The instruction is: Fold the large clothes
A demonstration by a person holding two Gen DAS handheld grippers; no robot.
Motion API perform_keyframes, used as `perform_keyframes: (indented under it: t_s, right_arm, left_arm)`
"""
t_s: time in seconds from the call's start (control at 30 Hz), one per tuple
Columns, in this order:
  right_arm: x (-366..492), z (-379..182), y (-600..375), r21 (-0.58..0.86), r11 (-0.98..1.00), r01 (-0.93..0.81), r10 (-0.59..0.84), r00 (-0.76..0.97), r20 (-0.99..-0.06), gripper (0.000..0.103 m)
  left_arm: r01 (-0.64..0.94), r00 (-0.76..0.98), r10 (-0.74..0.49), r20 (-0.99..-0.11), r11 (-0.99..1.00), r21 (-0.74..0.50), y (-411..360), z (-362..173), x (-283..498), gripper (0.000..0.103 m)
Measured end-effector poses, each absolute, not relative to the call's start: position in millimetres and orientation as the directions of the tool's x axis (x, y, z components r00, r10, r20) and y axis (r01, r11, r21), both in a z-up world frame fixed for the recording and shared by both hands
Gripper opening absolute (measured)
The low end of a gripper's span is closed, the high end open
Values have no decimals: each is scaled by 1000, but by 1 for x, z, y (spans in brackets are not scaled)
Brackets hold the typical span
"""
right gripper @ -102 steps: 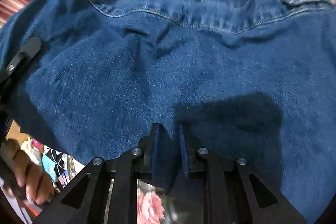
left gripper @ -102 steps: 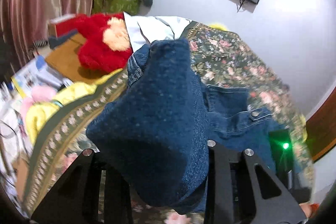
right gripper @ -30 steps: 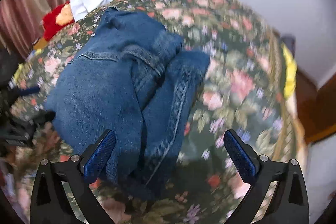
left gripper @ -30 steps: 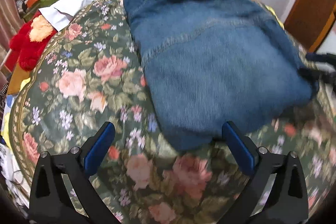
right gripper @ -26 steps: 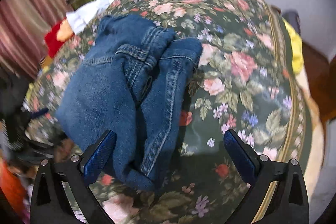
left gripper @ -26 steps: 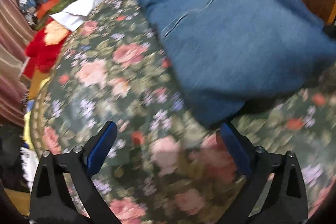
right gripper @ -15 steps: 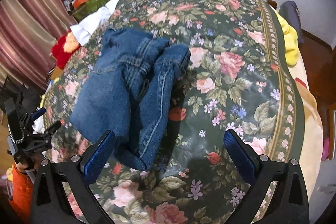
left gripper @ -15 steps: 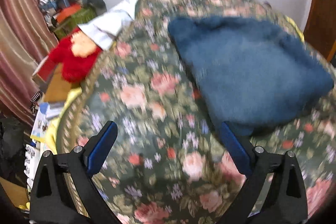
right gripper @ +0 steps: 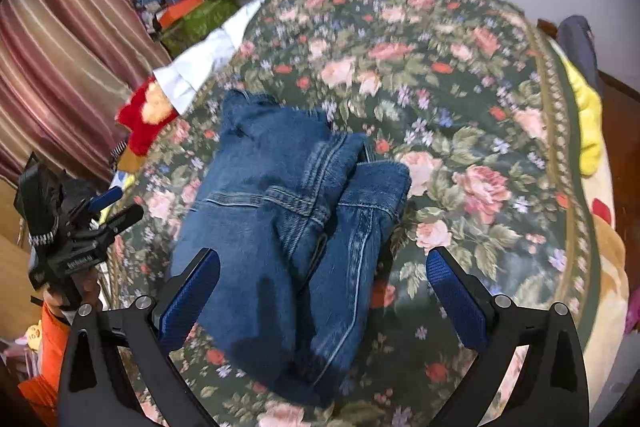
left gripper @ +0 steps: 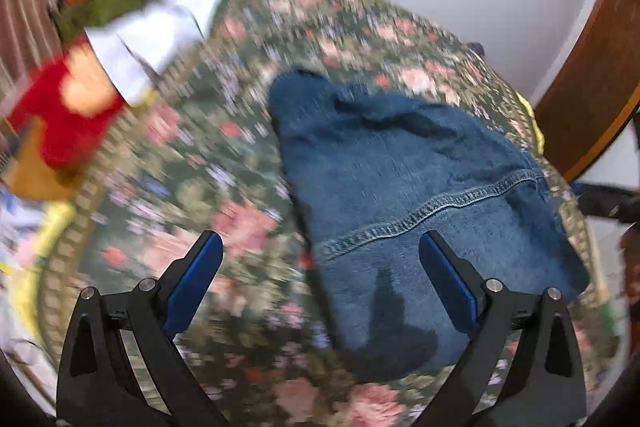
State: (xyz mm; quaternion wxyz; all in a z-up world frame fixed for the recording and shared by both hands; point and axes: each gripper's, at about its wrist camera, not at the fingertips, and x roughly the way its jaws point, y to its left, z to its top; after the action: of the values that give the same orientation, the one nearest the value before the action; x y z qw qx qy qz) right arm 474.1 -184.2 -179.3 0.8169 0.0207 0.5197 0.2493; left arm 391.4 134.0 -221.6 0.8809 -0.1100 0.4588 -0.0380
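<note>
Denim jacket [right gripper: 288, 227] folded, released | left gripper [left gripper: 320, 267] – right gripper [right gripper: 322, 283] spread, withdrawn

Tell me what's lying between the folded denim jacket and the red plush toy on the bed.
Only bare floral bedspread lies between the denim jacket and the red plush toy; a white cloth sits beyond the toy. The right wrist view shows it clearest.
</note>
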Motion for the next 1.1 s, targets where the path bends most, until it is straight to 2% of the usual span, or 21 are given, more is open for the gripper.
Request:
perform_keyframes:
  t_s: [0.17,0.27,0.53,0.63,0.7,0.73,0.8,0.9,0.97,1.1]
  right_arm:
    - [506,-226,-182,430,847,-312,497,179,-849,103]
    - [522,-249,-180,503,820,-273,543,98,-834,103]
    - [553,-288,-162,642,732,-231,656,-19,-755,103]
    - [560,-293,-153,630,740,-233,646,-14,-763,103]
    - [561,-293,-148,617,750,-239,635,0,-772,102]
    - [561,-294,-147,611,756,-234,631,9,-776,99]
    - [562,-293,-145,610,757,-236,629,8,-777,89]
    - [561,-290,-145,630,747,-210,646,7,-763,73]
    - [555,-279,-144,629,746,-219,648,22,-761,61]
    - [545,-249,-137,614,741,-273,650,64,-757,50]
  left_arm:
    - [-46,469,-371,-802,896,-441,147,-265,420,99]
    - [-65,414,-420,-808,872,-486,146,-289,437,99]
    - [-64,392,-552,-735,781,-621,143,-323,468,100]
    - [-74,376,-619,-690,722,-688,140,-335,477,100]
    - [-79,376,-639,-671,699,-711,137,-337,479,95]
    - [-84,386,-629,-675,704,-705,135,-336,477,94]
    - [-73,398,-610,-685,723,-687,130,-328,473,83]
    - [-32,404,-584,-704,761,-649,122,-308,466,73]
    - [-4,414,-562,-716,785,-619,117,-292,461,70]
    - [53,464,-525,-713,820,-569,113,-251,450,63]
